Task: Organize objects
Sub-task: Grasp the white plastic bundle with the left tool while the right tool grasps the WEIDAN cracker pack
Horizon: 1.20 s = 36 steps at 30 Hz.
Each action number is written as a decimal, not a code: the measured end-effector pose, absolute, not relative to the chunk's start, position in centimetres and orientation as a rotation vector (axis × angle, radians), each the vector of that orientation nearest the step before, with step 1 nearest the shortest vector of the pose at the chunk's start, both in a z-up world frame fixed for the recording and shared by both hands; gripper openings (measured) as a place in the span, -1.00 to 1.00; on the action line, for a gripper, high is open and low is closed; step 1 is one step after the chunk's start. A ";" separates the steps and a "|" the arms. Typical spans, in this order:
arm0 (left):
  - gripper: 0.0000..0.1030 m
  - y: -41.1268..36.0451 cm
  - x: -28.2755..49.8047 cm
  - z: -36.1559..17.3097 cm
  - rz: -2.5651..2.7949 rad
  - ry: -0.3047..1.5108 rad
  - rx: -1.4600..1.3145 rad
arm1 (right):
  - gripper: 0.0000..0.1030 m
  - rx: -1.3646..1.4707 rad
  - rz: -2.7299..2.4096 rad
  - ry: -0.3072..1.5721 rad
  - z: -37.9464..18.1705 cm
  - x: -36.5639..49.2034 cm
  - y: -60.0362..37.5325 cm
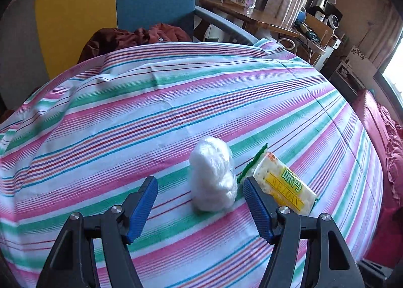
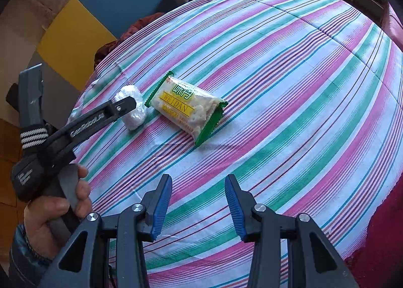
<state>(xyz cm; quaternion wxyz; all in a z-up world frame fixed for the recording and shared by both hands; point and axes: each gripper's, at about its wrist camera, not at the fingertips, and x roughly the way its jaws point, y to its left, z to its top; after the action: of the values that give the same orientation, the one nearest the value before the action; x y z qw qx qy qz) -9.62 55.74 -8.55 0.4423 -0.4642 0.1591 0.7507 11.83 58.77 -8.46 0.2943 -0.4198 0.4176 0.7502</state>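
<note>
A white plastic-wrapped bundle (image 1: 212, 177) lies on the striped tablecloth (image 1: 151, 111). Just right of it is a green-edged cracker packet (image 1: 284, 184) with yellow lettering. My left gripper (image 1: 199, 181) is open, its blue pads on either side of the bundle without pressing on it; the right pad overlaps the packet's near corner. In the right wrist view a hand (image 2: 58, 202) holds that left gripper, and one of its fingers (image 2: 123, 106) crosses the bundle (image 2: 134, 111), beside the packet (image 2: 186, 109). My right gripper (image 2: 197, 178) is open over bare cloth, nearer than both objects, with nothing between its fingers.
A chair with a blue and yellow back (image 1: 113, 3) stands behind the table, a dark red garment (image 1: 131, 36) on its seat. A wooden desk (image 1: 252, 13) with boxes is at the back right. Red fabric (image 1: 385, 142) borders the table's right edge.
</note>
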 end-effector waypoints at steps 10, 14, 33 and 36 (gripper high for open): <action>-0.30 54.3 -11.0 -10.1 1.831 0.368 -1.215 | -0.15 -1.146 2.001 1.087 -8.2 11.5 58.7; -0.30 50.6 -10.1 -10.0 1.839 0.449 -1.196 | -0.15 -1.222 2.058 0.951 -6.9 10.3 58.9; -0.30 37.5 -6.2 -6.2 1.834 0.352 -1.250 | 0.12 -1.506 2.195 0.444 -9.1 0.5 63.3; -0.30 36.7 -5.4 -5.6 1.833 0.349 -1.243 | 0.14 -1.533 2.177 0.465 -9.9 0.2 63.7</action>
<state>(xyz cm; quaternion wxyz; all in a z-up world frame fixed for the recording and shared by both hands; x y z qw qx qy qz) -5.40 36.71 -5.64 0.4349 -0.4992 0.1401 0.7363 0.21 63.74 -9.91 0.2179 -0.5535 0.1678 0.7861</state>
